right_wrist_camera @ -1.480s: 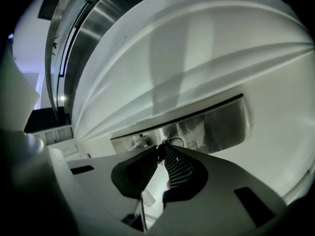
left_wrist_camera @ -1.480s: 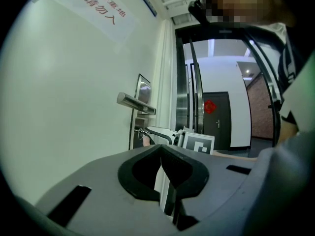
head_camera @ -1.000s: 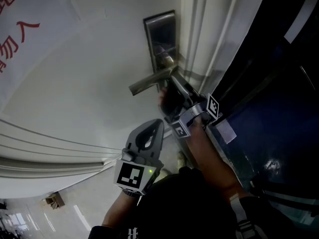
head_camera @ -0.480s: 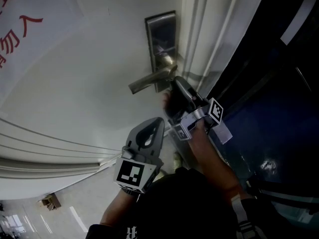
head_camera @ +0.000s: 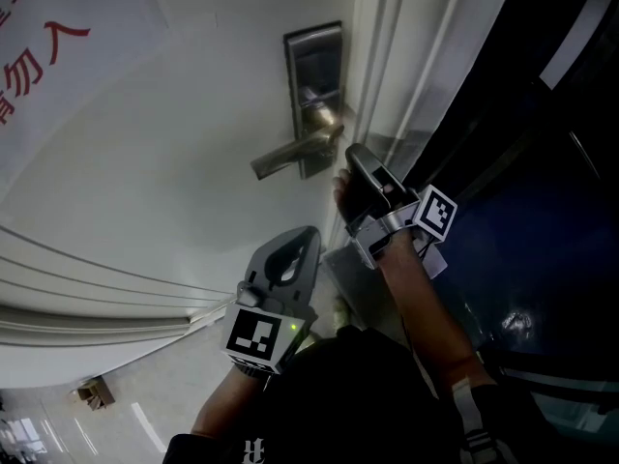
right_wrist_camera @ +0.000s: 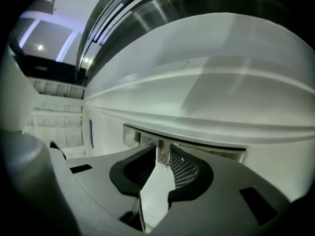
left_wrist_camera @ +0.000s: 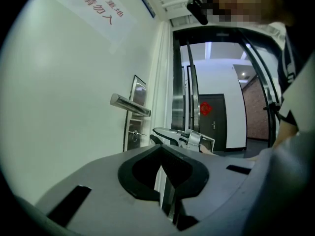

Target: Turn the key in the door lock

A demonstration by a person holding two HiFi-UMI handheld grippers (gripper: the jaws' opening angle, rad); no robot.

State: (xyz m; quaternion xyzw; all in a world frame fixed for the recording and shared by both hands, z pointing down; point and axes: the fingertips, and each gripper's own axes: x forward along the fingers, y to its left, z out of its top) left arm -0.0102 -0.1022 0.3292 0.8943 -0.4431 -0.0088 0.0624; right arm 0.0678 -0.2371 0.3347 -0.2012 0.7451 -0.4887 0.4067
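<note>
— Where was the key when we looked?

— We found it only in the left gripper view. The key [left_wrist_camera: 139, 133] stuck out of the lock plate [left_wrist_camera: 137, 90] on the white door [head_camera: 174, 162], below the lever handle [left_wrist_camera: 129, 104]. In the head view we could not make it out.

— And our right claw?

— Our right claw [head_camera: 355, 155] pointed at the door just beside the lower end of the plate, under the hub of the handle. Its jaws stood slightly apart with nothing clamped. Through the gap we saw a strip of the metal plate and some bare door. In the left gripper view its tip was near the key, with a gap between them.

— The left one?

— Our left claw [head_camera: 306, 240] hung lower and well back from the door. Its jaws were together and empty, and its marker cube [head_camera: 259, 341] faced the head camera.

— Anything else on the door?

— A white sign with red characters [head_camera: 39, 46] sat at the upper left of the head view. In that view the handle sloped down and to the left from the plate.
</note>
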